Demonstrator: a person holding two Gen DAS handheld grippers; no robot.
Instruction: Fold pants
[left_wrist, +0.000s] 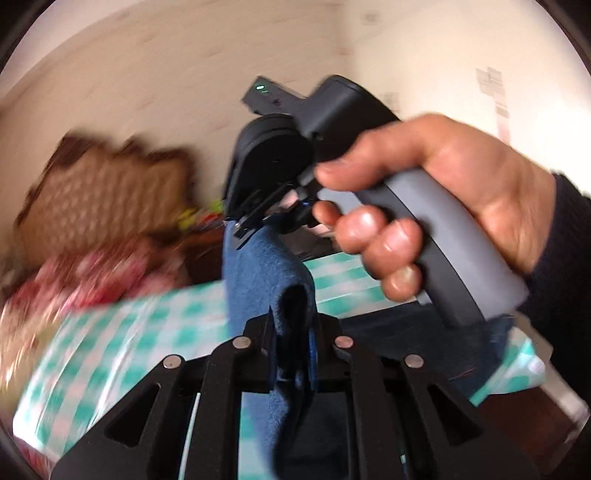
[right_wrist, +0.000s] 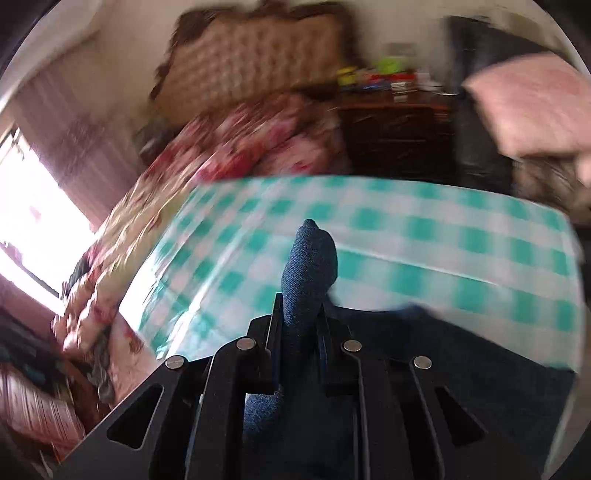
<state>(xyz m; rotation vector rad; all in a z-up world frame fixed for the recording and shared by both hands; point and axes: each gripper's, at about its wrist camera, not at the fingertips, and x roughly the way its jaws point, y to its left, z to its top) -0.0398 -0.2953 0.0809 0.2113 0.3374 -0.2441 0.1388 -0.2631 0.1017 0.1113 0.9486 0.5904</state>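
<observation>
Blue denim pants (left_wrist: 258, 273), soft and fairly heavy, hang above the checked bedsheet (right_wrist: 424, 236) at frame centre, pinched by the left gripper (left_wrist: 291, 332) and right gripper (right_wrist: 301, 317); edges likely give the firmest hold.

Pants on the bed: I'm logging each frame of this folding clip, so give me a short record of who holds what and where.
left gripper: shut on pants
right gripper: shut on pants
pants: blue cloth, pinched by both grippers, lifted
hand: grips the right gripper's handle
bedsheet: green and white checks, below the pants
image quality: background blurred
</observation>
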